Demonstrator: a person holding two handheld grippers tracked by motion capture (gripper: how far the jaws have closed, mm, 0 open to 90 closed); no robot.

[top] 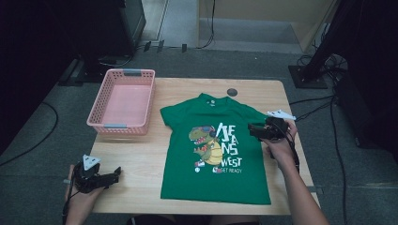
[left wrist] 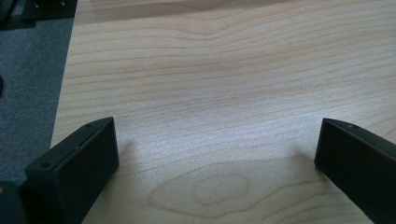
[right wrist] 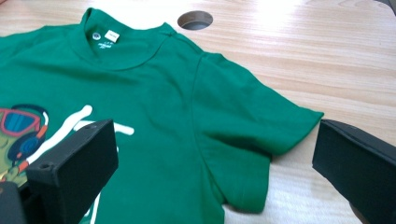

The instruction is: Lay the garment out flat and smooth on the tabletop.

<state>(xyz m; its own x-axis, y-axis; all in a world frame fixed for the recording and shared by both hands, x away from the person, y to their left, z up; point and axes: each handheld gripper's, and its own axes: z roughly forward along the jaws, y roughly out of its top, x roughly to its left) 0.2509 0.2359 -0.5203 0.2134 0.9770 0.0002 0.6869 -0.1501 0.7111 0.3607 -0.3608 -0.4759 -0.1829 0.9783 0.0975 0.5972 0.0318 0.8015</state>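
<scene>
A green T-shirt (top: pixel 211 150) with a dinosaur print lies flat, front up, on the wooden table (top: pixel 136 159), collar toward the far side. My right gripper (top: pixel 251 131) hovers at the shirt's right sleeve (right wrist: pixel 252 126), jaws wide open with the sleeve between them in the right gripper view. Over the table's near left corner my left gripper (top: pixel 115 174) stands open above bare wood (left wrist: pixel 219 107), with nothing between its jaws.
An empty pink plastic basket (top: pixel 123 101) stands at the table's far left. A round cable hole (top: pixel 232 92) sits behind the collar. Grey floor with cables and dark equipment stands surrounds the table.
</scene>
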